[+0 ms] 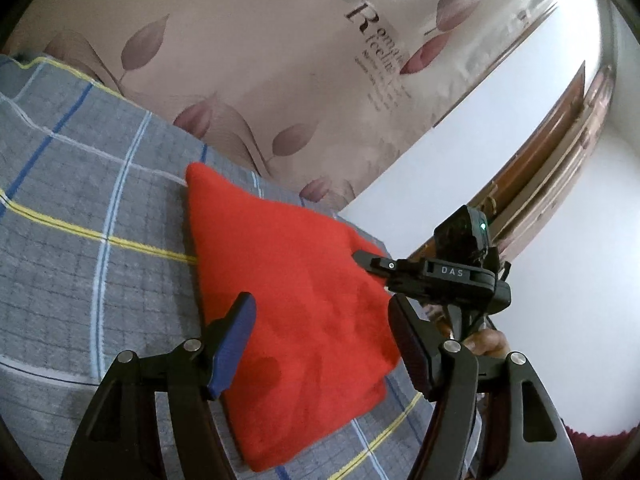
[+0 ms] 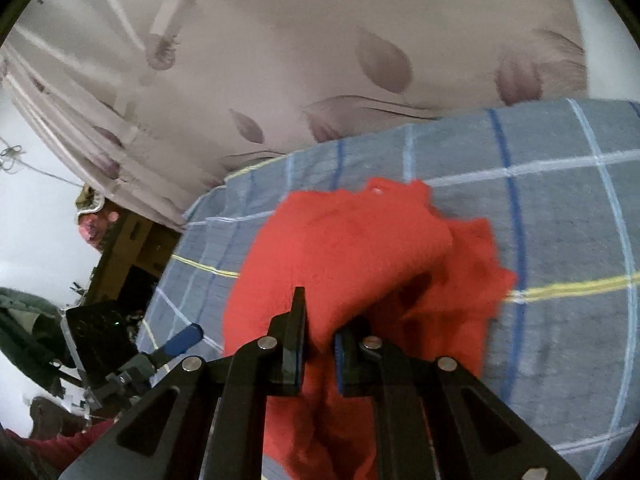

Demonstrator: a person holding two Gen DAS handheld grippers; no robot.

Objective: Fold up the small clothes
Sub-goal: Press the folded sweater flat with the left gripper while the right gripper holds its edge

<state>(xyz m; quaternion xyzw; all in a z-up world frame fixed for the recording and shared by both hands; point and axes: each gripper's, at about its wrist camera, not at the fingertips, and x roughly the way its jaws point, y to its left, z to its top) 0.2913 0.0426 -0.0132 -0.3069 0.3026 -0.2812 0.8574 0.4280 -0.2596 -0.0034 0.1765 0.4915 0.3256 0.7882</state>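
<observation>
A red fleece garment (image 1: pixel 288 296) lies on a grey checked bedspread (image 1: pixel 92 200). My left gripper (image 1: pixel 320 344) is open, its fingers spread over the near part of the garment with nothing between them. My right gripper (image 2: pixel 320 344) is shut on a fold of the red garment (image 2: pixel 352 248) and holds that part lifted off the bedspread (image 2: pixel 560 240). The right gripper also shows in the left wrist view (image 1: pixel 368 260), at the garment's right edge. The left gripper's blue pad shows in the right wrist view (image 2: pixel 182 340), to the left of the garment.
A beige curtain with leaf prints (image 1: pixel 260 60) hangs behind the bed. A white wall (image 1: pixel 480 152) and a wooden door frame (image 1: pixel 568 128) stand to the right. The bed's edge (image 2: pixel 192 216) runs close to brown furniture (image 2: pixel 128 248).
</observation>
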